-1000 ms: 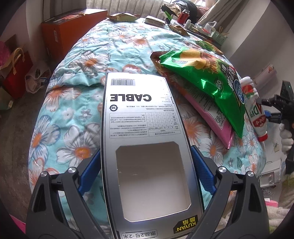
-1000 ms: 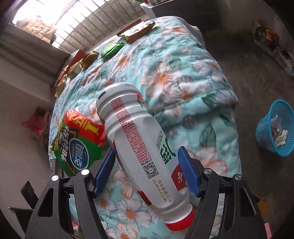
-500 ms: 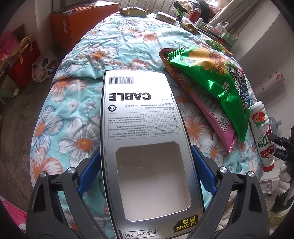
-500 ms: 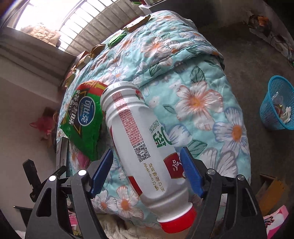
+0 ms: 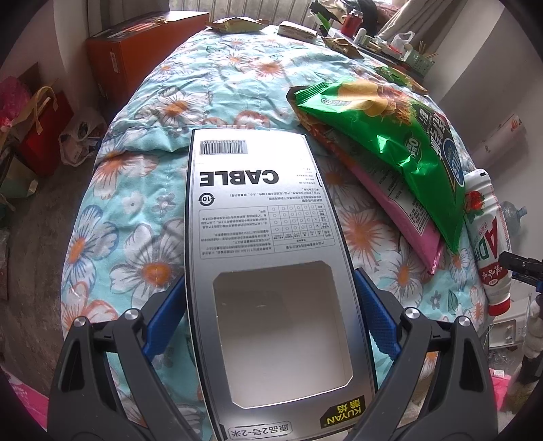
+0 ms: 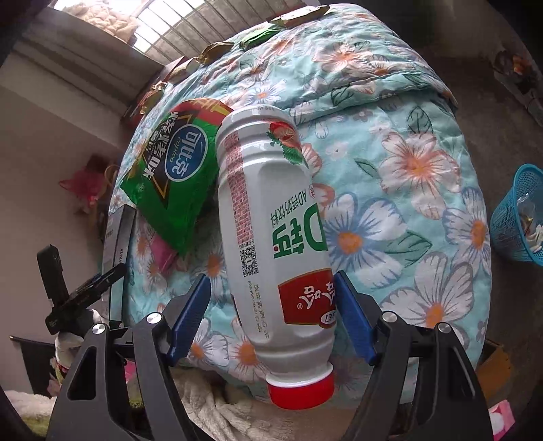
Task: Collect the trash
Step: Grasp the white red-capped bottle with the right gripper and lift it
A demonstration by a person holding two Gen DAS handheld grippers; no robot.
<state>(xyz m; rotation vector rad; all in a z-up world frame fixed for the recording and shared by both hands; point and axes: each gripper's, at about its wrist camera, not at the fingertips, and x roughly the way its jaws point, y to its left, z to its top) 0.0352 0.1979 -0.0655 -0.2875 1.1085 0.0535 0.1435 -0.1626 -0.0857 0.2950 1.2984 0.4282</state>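
A: What does your left gripper (image 5: 268, 325) have?

B: It has the flat grey box (image 5: 264, 257). Your blue pads (image 5: 163, 315) press on both long sides of it. The jaws are wide apart, but only because the box is wide. The box sticks out over the bed cover (image 5: 142, 217) with the big flowers.

A: What lies next to the box?

B: A green chip bag (image 5: 390, 135) lies to the right of it on the bed. It sits on top of a pink bag (image 5: 400, 217). More small wrappers (image 5: 237, 24) lie at the far end of the bed.

A: And your right gripper (image 6: 271, 305)?

B: The white bottle (image 6: 271, 237) with the red cap is between its jaws. The cap end points at you. The jaws are closing now. The right pad (image 6: 353, 315) touches the bottle. A small gap shows at the left pad, so the bottle is not squeezed from both sides.

A: Where is the bottle?

B: It is at the near edge of the bed, just beside the green chip bag.

A: Anything more on the right?

B: A blue basket (image 6: 509, 217) stands on the floor, well apart from the bed. It has bits of trash in it.
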